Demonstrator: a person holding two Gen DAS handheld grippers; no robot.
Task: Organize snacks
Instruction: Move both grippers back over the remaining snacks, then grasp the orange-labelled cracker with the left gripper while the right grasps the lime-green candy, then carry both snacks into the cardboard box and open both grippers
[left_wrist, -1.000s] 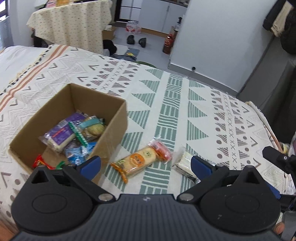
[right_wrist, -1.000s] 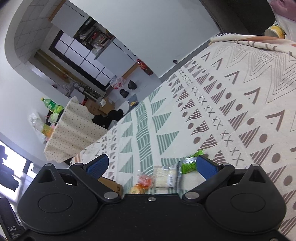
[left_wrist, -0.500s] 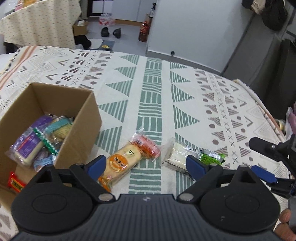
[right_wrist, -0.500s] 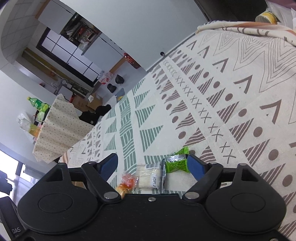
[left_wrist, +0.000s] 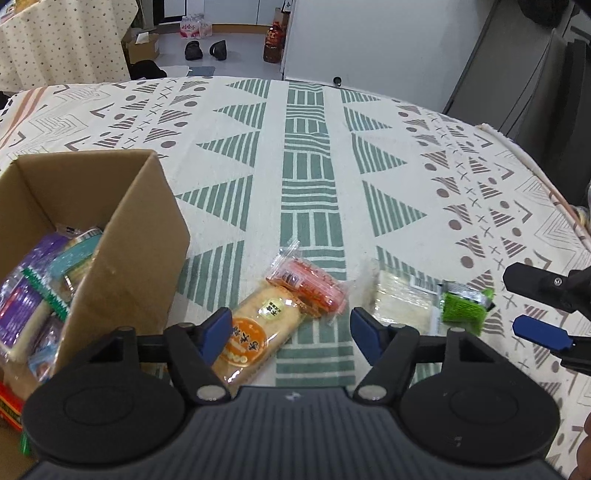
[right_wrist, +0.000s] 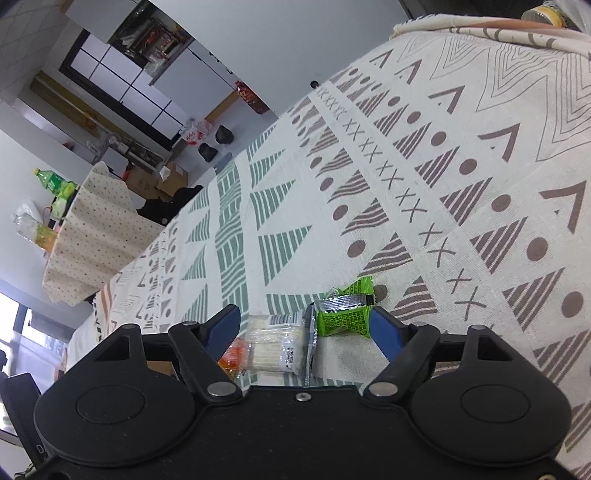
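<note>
- We find the cardboard box at left, packets inside.
- Our left claw stands wide over the orange cracker packet on the worktop.
- The red packet and white packet lie rightward.
- Our right claw stands wide around the green packet.

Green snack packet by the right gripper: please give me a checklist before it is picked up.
1. Right gripper jaws open: ok.
2. Green snack packet free on the cloth, nothing on top: ok.
3. Packet centred between the jaws: not ok, it sits near the right one; the clear wafer pack also lies between them.
4. Left gripper clear of it: ok.
5. Cardboard box has room: cannot tell.
</note>
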